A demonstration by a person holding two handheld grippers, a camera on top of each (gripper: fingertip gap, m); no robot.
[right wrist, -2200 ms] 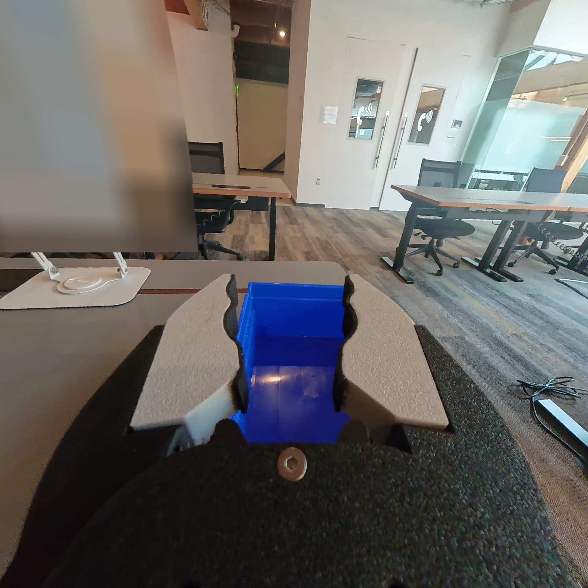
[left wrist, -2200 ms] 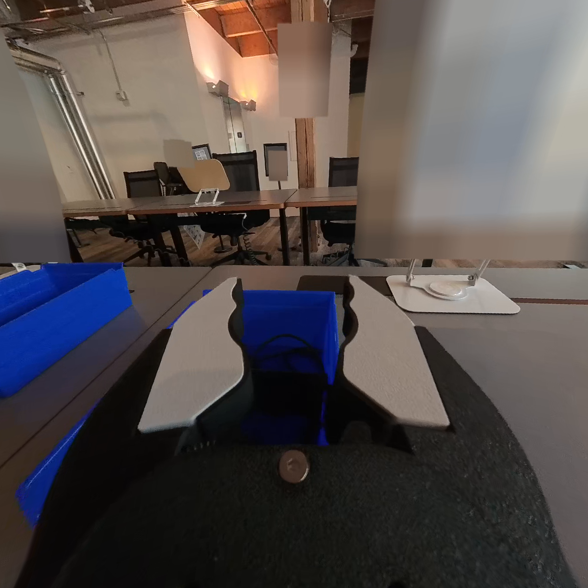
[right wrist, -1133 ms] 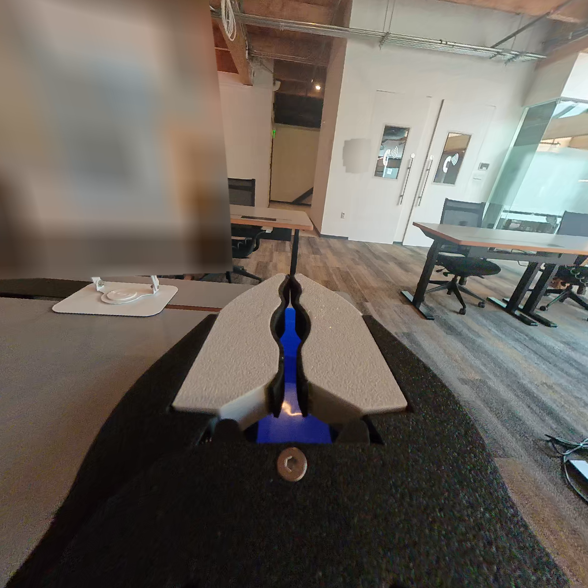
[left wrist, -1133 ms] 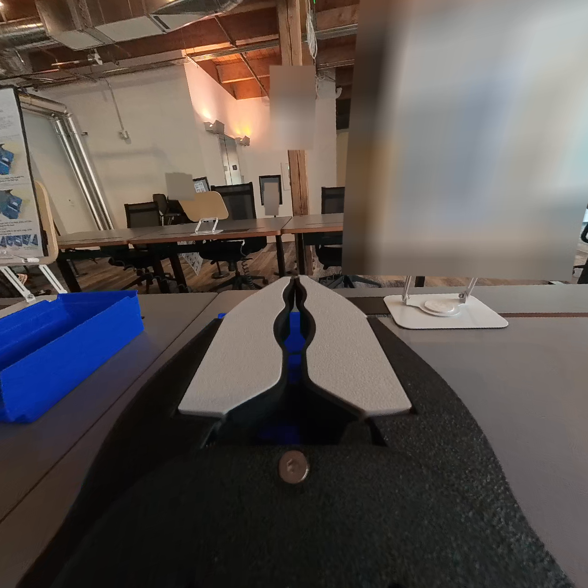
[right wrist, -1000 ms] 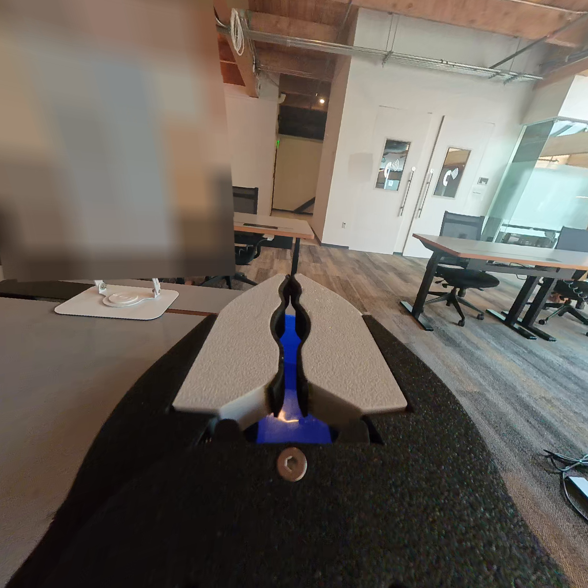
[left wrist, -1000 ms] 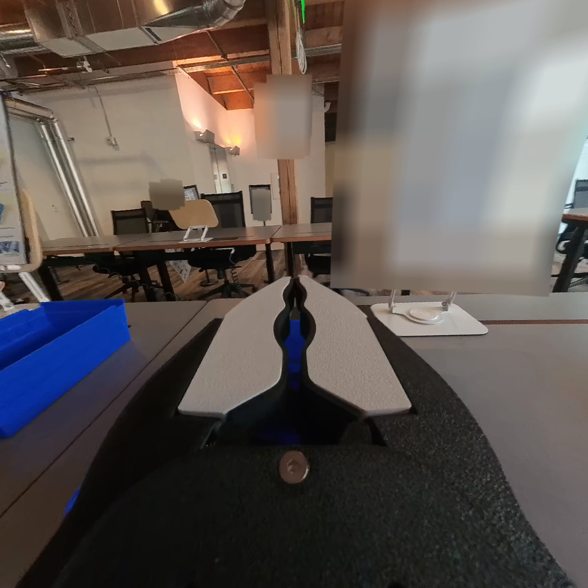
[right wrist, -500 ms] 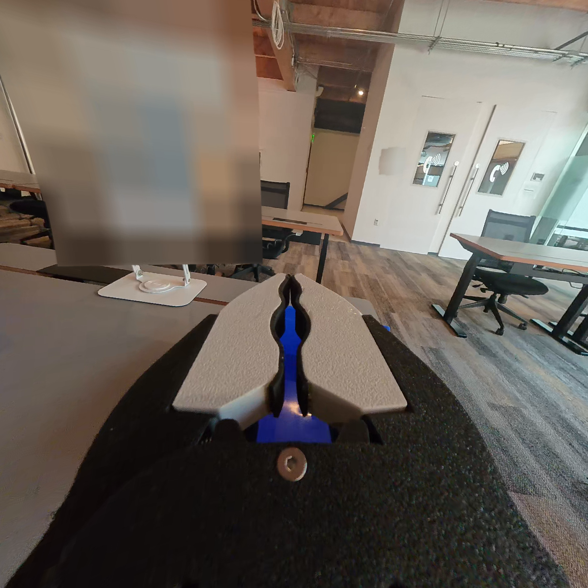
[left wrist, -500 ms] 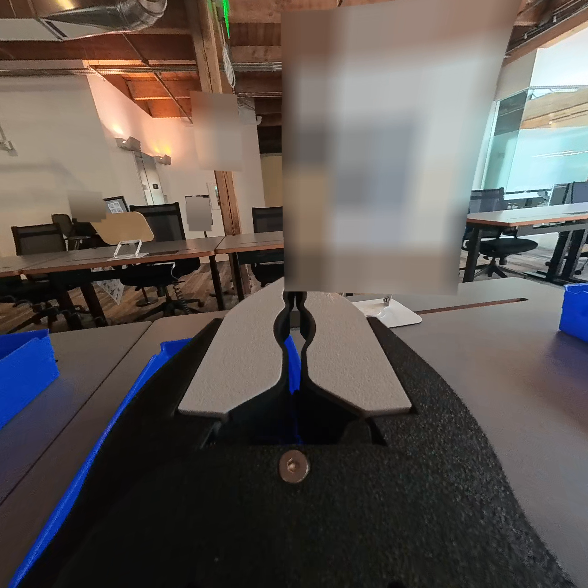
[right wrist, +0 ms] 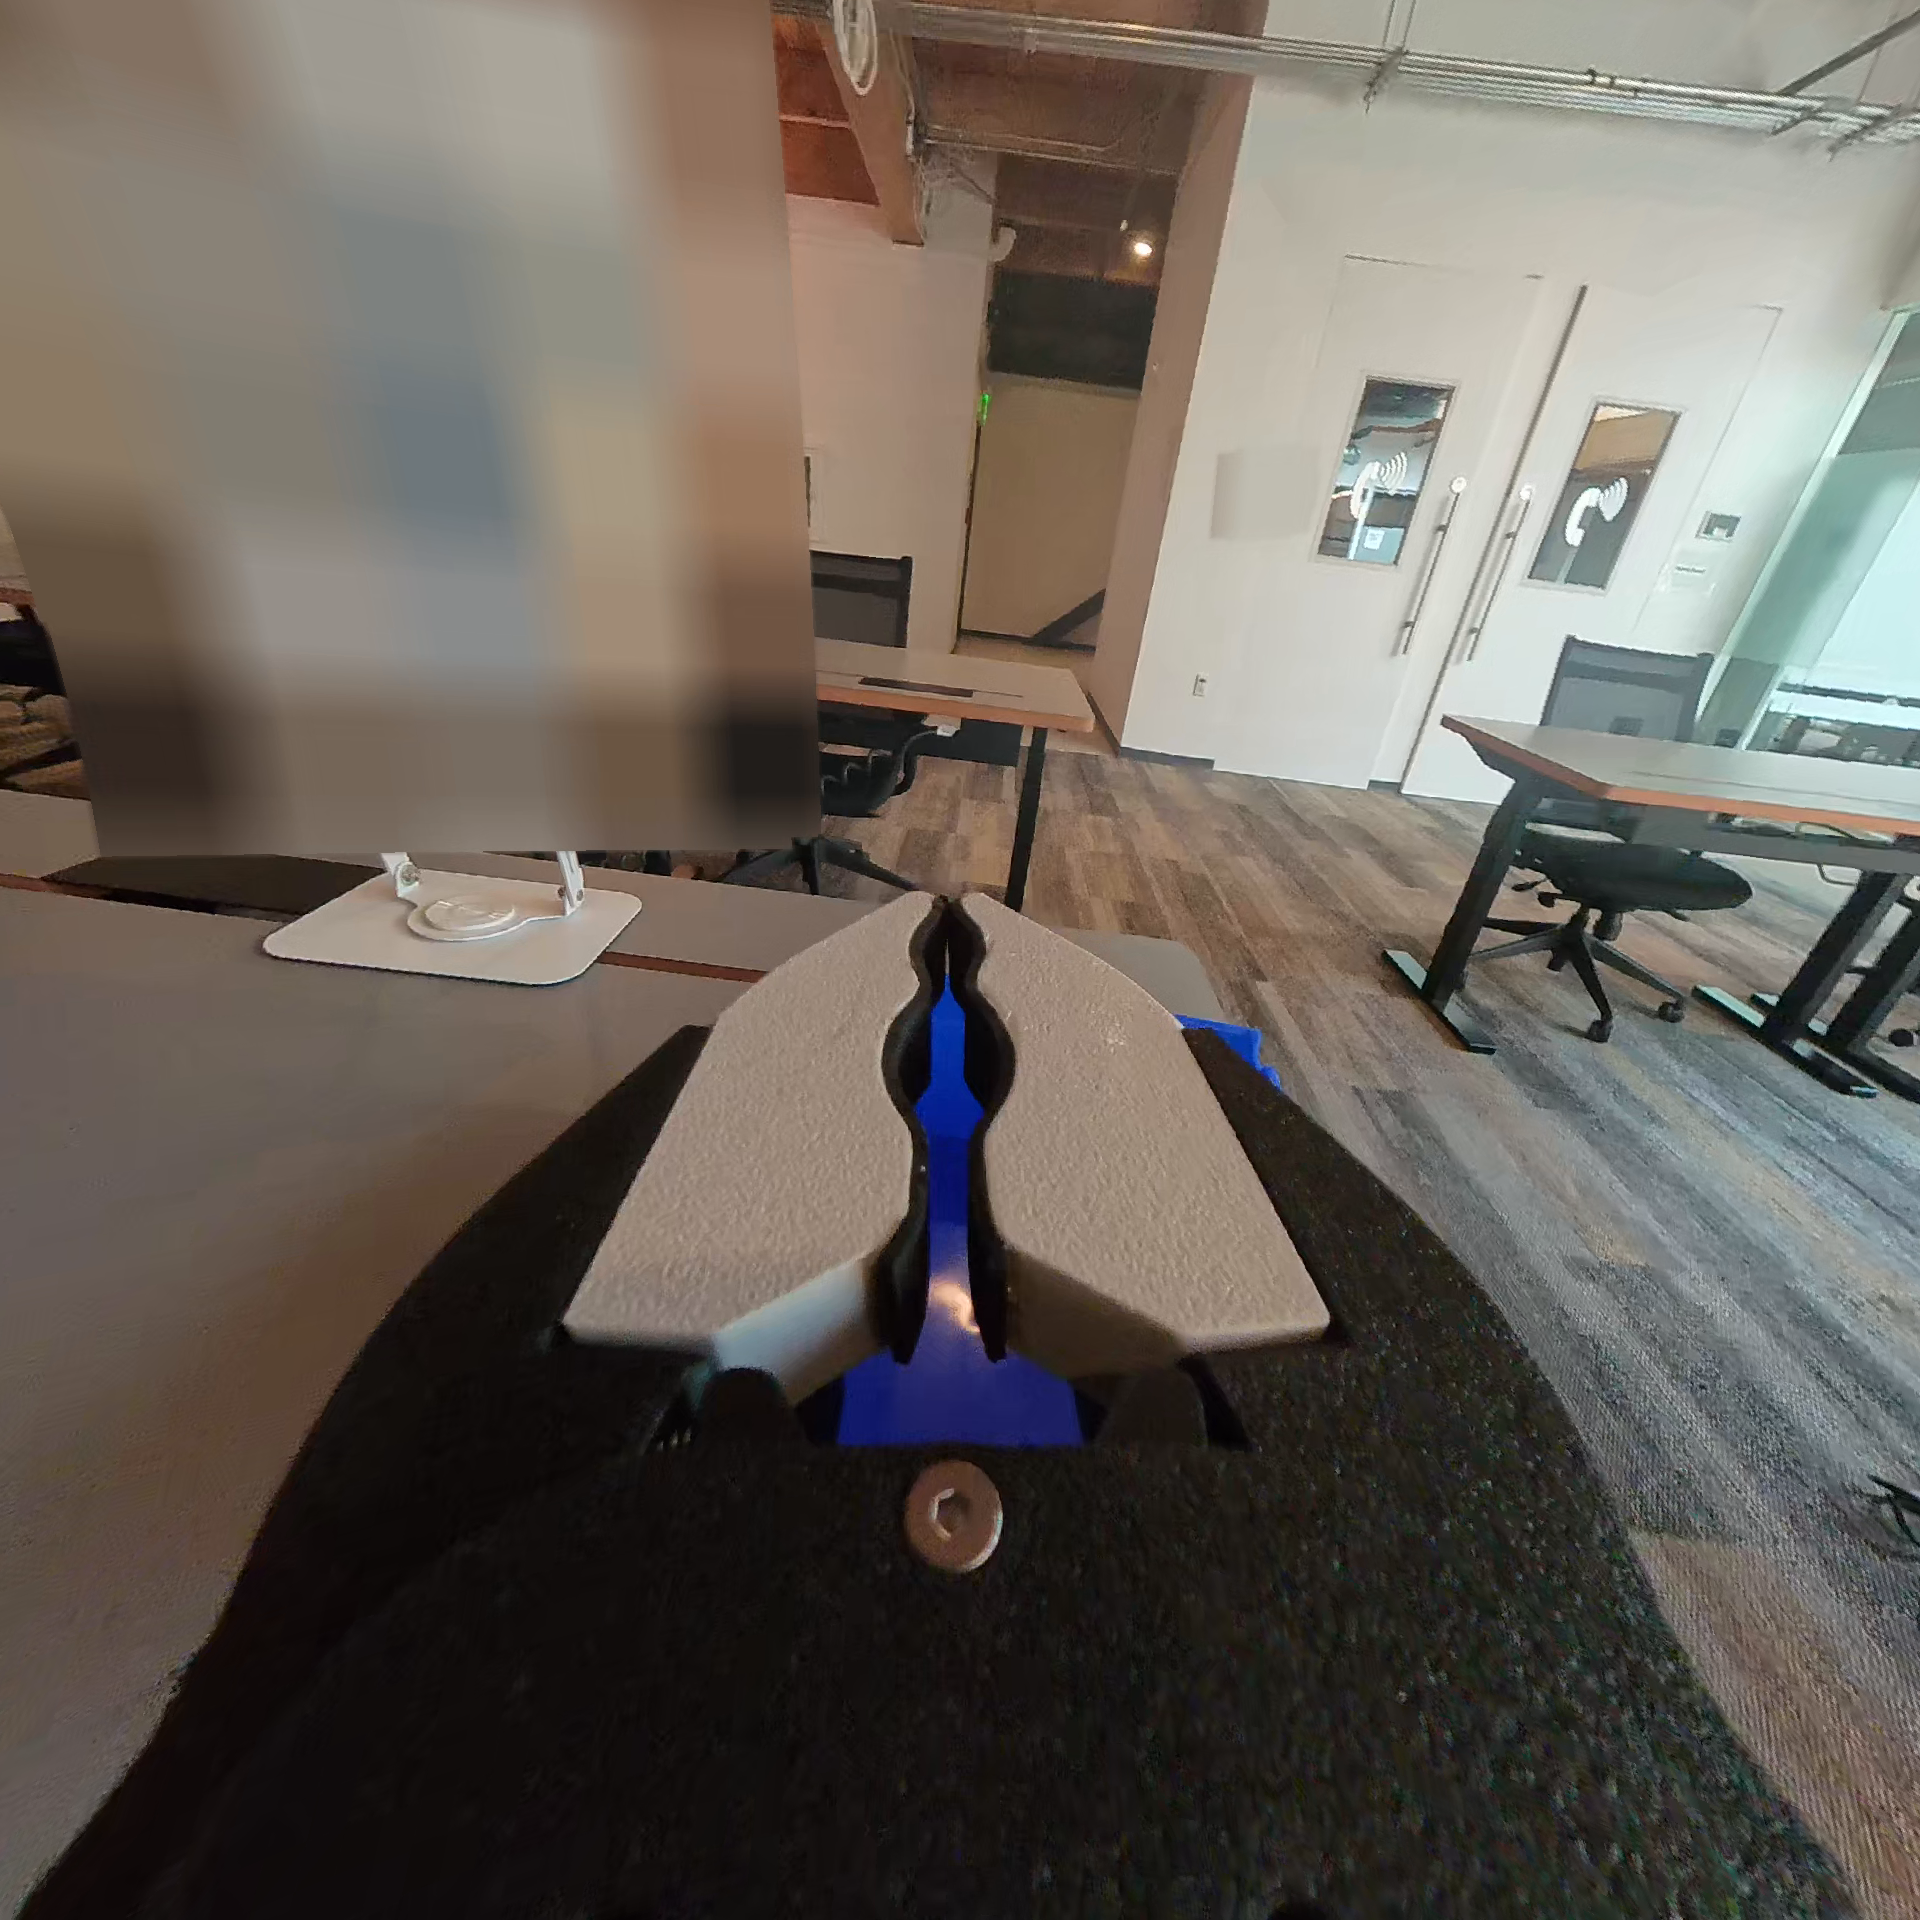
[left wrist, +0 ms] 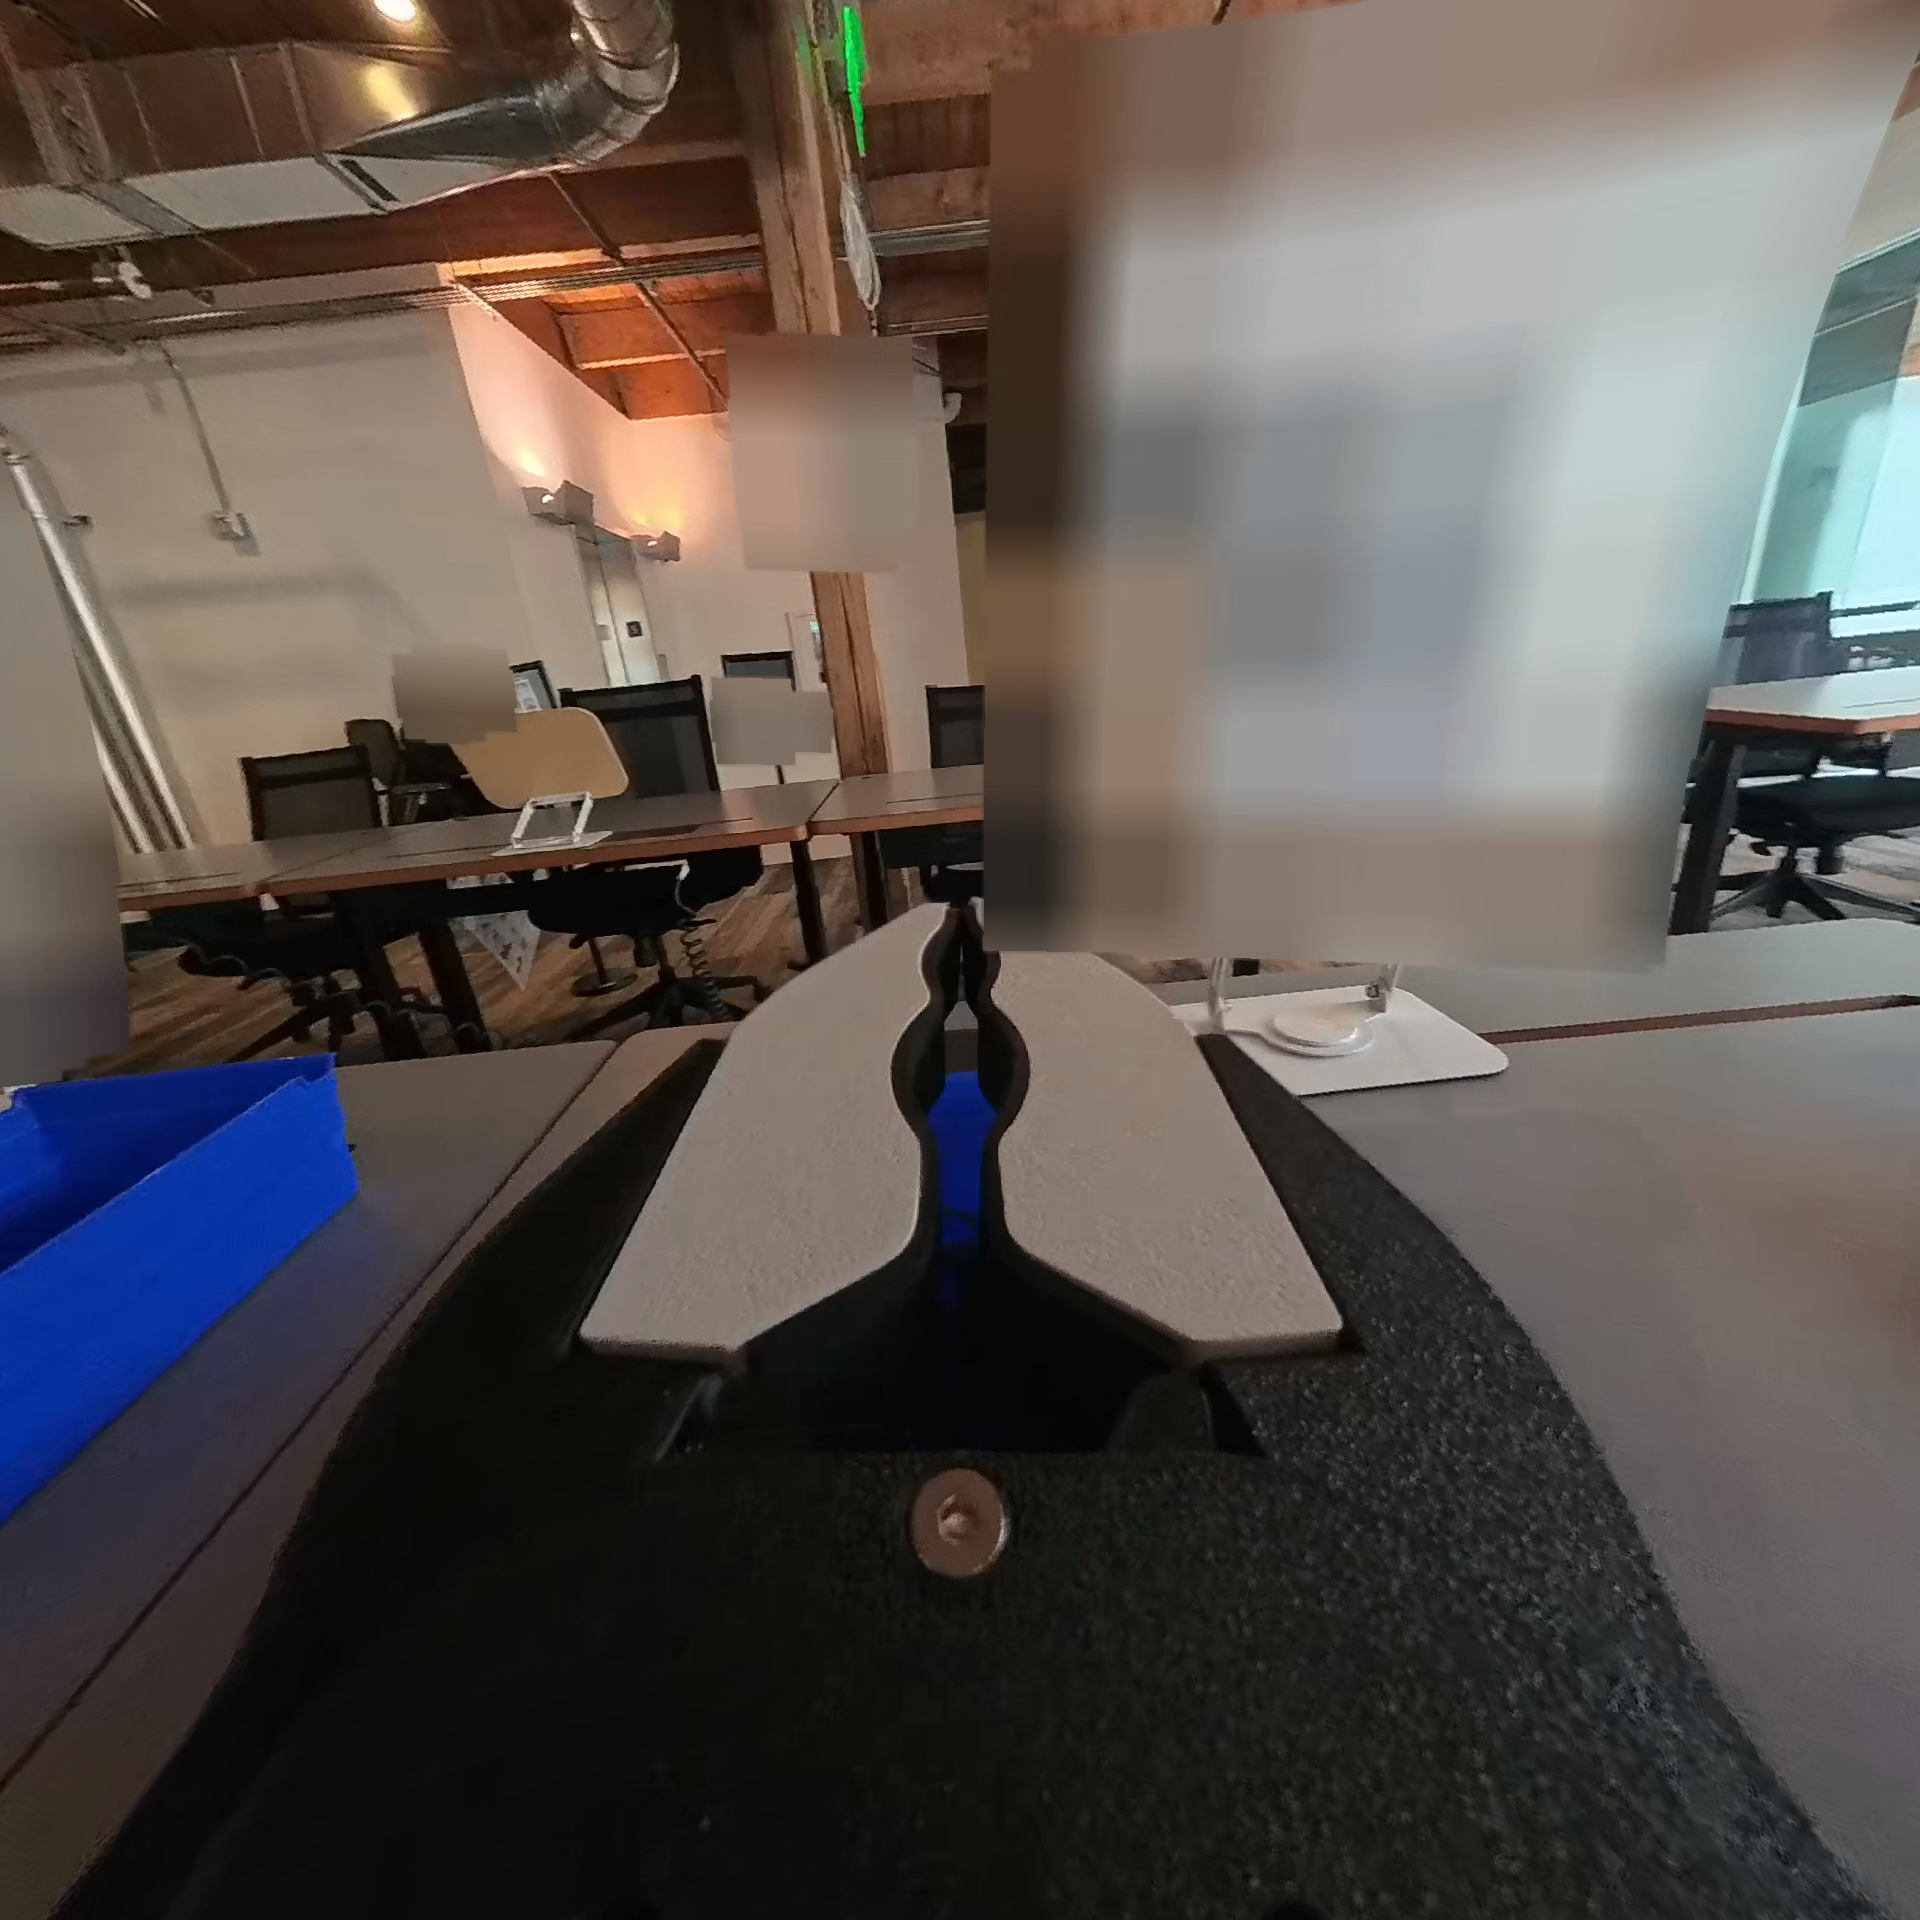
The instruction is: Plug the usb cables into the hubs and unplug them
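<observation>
- The left gripper [left wrist: 961,925] is sitting closed: its grey fingers [left wrist: 790,1153] are meeting at the tips, and nothing is showing between them.
- The left gripper is hanging over a blue bin [left wrist: 956,1117], of which only a narrow strip is showing through the gap behind the fingertips.
- The right gripper [right wrist: 951,909] is likewise sitting closed and empty, its fingers [right wrist: 1101,1153] touching at the tips.
- The right gripper is hanging over another blue bin [right wrist: 961,1392], whose floor is showing through the gap and whose corner [right wrist: 1231,1039] is sticking out to the right of the fingers.
- No usb cable and no hub can be made out in either view, so where they are lying cannot be told; the bin under the left gripper is almost wholly hidden.
- A third bin [left wrist: 156,1184], also blue, is standing on the table [left wrist: 1662,1247] well to the left of the left gripper.
- A white stand base [left wrist: 1351,1049] is resting on the table beyond the left gripper, slightly to its right; the right wrist view is showing it [right wrist: 457,930] ahead and to the left.
- The table [right wrist: 208,1091] is ending just beyond the right gripper, with wood flooring [right wrist: 1558,1143] to its right.
</observation>
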